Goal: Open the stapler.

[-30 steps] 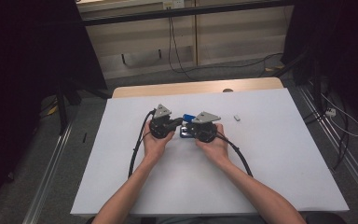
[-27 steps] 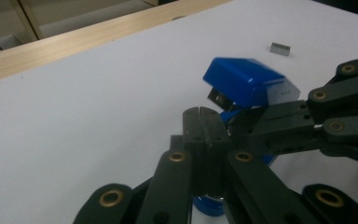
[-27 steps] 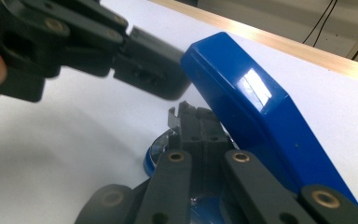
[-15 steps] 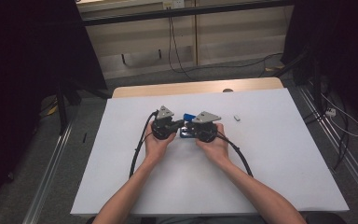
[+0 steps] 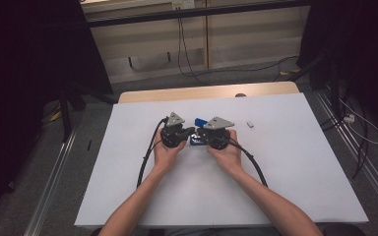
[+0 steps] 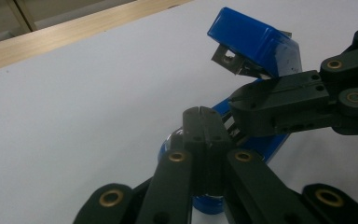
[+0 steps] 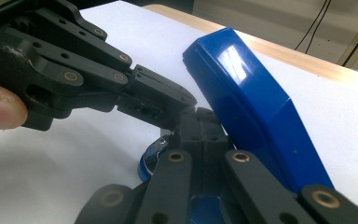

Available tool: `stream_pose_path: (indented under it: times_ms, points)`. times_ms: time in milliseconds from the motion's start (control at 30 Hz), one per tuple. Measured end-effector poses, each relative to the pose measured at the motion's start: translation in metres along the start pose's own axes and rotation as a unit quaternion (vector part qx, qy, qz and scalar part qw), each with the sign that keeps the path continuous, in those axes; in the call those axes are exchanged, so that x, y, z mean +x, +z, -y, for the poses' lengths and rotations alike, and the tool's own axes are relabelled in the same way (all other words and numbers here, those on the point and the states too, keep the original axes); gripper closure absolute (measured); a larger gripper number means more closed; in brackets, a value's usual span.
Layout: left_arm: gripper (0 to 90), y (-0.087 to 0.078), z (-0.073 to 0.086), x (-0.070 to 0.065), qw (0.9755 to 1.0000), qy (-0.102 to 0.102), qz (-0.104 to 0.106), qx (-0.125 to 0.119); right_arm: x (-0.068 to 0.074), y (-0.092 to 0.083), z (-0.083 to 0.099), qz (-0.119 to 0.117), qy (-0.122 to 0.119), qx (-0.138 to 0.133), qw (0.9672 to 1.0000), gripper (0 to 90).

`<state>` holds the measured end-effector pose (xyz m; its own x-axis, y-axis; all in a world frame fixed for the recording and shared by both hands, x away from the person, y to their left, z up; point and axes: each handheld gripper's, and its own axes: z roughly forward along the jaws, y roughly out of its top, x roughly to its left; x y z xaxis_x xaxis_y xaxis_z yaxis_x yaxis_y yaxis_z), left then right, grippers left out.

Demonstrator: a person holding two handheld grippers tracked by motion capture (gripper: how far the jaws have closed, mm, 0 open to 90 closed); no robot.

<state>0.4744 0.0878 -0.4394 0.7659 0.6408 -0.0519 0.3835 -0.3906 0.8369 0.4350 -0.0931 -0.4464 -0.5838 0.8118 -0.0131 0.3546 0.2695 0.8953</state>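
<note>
Your two claws meet over a blue stapler (image 5: 200, 131) near the middle of the white desk (image 5: 285, 167), a little toward its far edge, and your hands sit close together just behind it. The stapler is glossy blue plastic, and it stands swung open: in the left gripper view its top arm (image 6: 256, 44) is lifted up and away from the base, with the metal staple channel showing under its front end. In the right gripper view that same arm (image 7: 256, 107) rises as a long, smooth, slanted block with rounded edges and a bright sheen. The blue base lies flat on the desk beneath both claws, and its rounded end peeks out below your jaws. Your left claw (image 6: 200, 122) has its jaws pressed together, tips over the stapler's base; whether they nip any part of it you cannot tell from here. Your right claw (image 7: 200, 122) is pressed together as well, right beside the raised arm, and the left claw's tip (image 7: 168, 100) comes in against it from the side. A small white piece (image 5: 250, 124) lies on the desk, well apart, to the right of the stapler.
</note>
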Motion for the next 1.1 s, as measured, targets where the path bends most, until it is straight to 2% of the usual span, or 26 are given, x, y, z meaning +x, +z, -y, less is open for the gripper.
stream_pose_path:
  times_ms: [133, 267, 333, 633, 800, 1100]
  points:
    - [90.0, 0.0021, 0.0035, 0.0001, 1.0, 0.002, -0.001, 0.004, 0.0012, 0.0017, 0.001, -0.001, -0.001, 0.001, 1.0, 90.0]
    - [90.0, 0.0021, 0.0043, -0.0025, 0.9998, 0.017, -0.012, 0.001, 0.0031, 0.0034, 0.0009, 0.004, -0.005, -0.005, 1.0, 90.0]
    - [90.0, 0.0025, 0.0051, -0.0025, 0.9999, 0.01, -0.01, -0.003, 0.0034, 0.0036, 0.0005, 0.005, -0.005, -0.006, 1.0, 90.0]
    - [90.0, 0.0021, 0.0066, -0.0033, 0.9997, 0.019, -0.016, -0.008, 0.0061, 0.0048, -0.0012, 0.023, 0.003, -0.014, 0.9996, 90.0]
    - [90.0, 0.0023, 0.0076, -0.0009, 0.9999, 0.011, -0.005, -0.011, 0.0059, 0.0039, -0.0022, 0.031, 0.002, -0.018, 0.9994, 90.0]
    - [90.0, 0.0023, 0.0076, -0.001, 0.9999, 0.011, -0.005, -0.011, 0.0045, 0.0026, -0.0029, 0.038, 0.009, -0.028, 0.9989, 90.0]
